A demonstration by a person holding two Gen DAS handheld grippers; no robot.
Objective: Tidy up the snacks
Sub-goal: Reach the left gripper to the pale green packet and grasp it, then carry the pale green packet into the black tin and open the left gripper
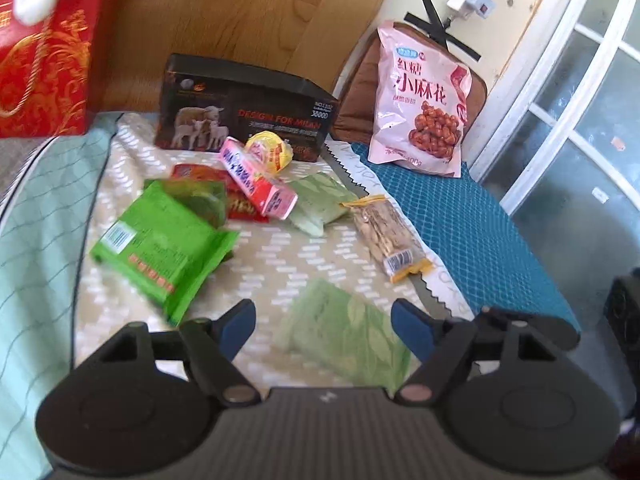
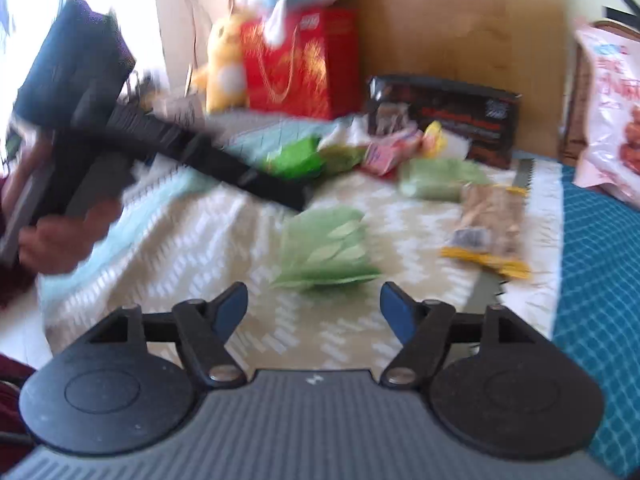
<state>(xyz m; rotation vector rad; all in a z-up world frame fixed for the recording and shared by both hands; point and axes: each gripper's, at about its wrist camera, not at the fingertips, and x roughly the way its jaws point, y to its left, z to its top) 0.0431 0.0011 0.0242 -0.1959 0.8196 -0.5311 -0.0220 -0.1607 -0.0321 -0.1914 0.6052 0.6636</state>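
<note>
— Snacks lie scattered across a patterned cloth [image 1: 280, 252] on a bed. From the left wrist camera I see my left gripper [image 1: 324, 324] with jaws spread wide, gripping nothing; a pale green packet [image 1: 348, 336] lies on the cloth between and just beyond the blue fingertips [image 1: 238, 326], untouched.

— And the other hand?

— My right gripper [image 2: 314, 308] is likewise wide and empty, low in its frame, with the same pale green packet [image 2: 328, 248] just ahead of it at center. That view is blurred. At its left, a hand [image 2: 64, 236] holds the other gripper's black body.

— Where is everything else?

— Left wrist view: a bright green packet [image 1: 160, 248] at center left, a pink carton [image 1: 256, 178] resting over a red packet [image 1: 236, 200], a yellow pouch [image 1: 272, 150] behind it, a second pale green packet [image 1: 320, 202] at center, and a clear bag of pale sticks [image 1: 386, 232] to its right. A black box [image 1: 244, 110] stands behind them. A large pink bag [image 1: 420, 100] leans upright at upper right, beside the blue blanket [image 1: 480, 232]. A red gift bag [image 1: 44, 64] fills the upper left.
</note>
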